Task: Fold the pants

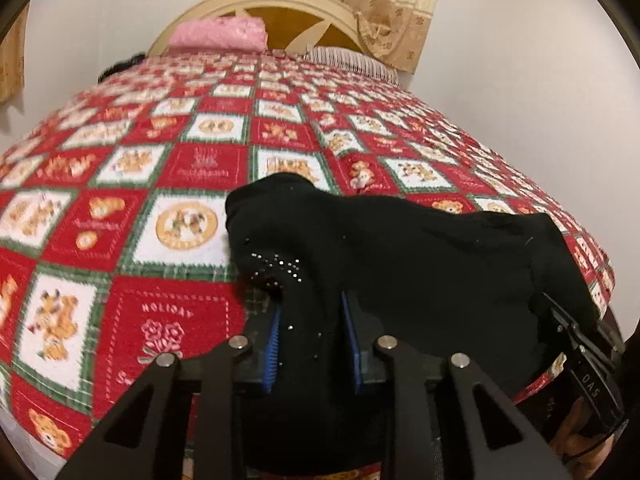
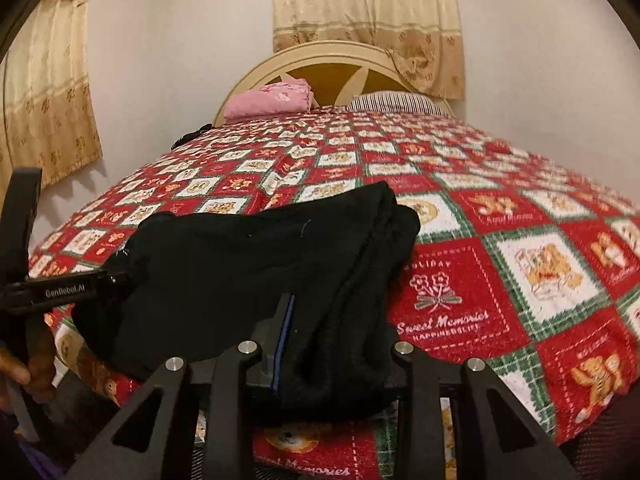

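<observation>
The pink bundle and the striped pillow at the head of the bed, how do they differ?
The pink bundle is plain pink with a faint flower print; the striped pillow has thin dark lines on a pale ground. The pink bundle sits toward the left of the headboard and stands higher; the striped pillow lies to the right, lower and flatter. Both rest on the bed against the headboard.

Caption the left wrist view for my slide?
Left tool shut on black pants at the edge of a holiday-print bedspread.
</observation>
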A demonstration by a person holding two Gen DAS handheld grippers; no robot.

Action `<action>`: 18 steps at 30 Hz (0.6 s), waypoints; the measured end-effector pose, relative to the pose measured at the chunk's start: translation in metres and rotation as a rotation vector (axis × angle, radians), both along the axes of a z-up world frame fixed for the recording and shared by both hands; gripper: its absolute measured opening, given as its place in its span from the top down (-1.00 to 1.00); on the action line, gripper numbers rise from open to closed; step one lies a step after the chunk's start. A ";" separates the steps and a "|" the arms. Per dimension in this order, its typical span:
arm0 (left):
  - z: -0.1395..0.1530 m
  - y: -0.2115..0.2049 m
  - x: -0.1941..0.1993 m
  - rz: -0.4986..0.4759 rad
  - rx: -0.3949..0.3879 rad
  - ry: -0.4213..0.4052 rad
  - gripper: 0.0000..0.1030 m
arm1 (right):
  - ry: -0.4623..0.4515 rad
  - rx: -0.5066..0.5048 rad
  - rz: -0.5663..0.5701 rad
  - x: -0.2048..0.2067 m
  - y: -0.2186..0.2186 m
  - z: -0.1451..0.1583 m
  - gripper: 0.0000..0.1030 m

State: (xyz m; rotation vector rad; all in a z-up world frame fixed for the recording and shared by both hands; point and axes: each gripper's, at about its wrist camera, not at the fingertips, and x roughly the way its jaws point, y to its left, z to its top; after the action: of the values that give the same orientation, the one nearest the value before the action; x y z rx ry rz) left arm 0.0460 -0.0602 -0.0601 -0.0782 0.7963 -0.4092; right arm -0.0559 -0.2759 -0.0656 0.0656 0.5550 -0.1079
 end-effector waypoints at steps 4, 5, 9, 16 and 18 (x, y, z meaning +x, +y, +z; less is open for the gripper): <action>0.010 -0.002 -0.003 0.000 0.015 -0.049 0.47 | -0.025 -0.063 0.008 -0.002 0.011 0.008 0.43; 0.012 -0.001 -0.003 0.001 0.012 -0.053 0.47 | -0.030 -0.070 0.010 -0.003 0.013 0.009 0.43; 0.016 0.004 0.001 0.010 0.003 -0.058 0.47 | -0.052 -0.074 0.022 -0.003 0.019 0.017 0.43; 0.021 0.020 0.007 0.050 -0.007 -0.061 0.47 | -0.082 -0.064 0.056 0.005 0.034 0.029 0.43; 0.023 0.026 0.009 0.063 -0.010 -0.068 0.47 | -0.090 -0.071 0.068 0.008 0.040 0.031 0.43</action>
State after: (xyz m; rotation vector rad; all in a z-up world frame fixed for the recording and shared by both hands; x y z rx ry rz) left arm 0.0548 -0.0337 -0.0370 -0.0984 0.7233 -0.3546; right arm -0.0482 -0.2358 -0.0342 -0.0170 0.4628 -0.0583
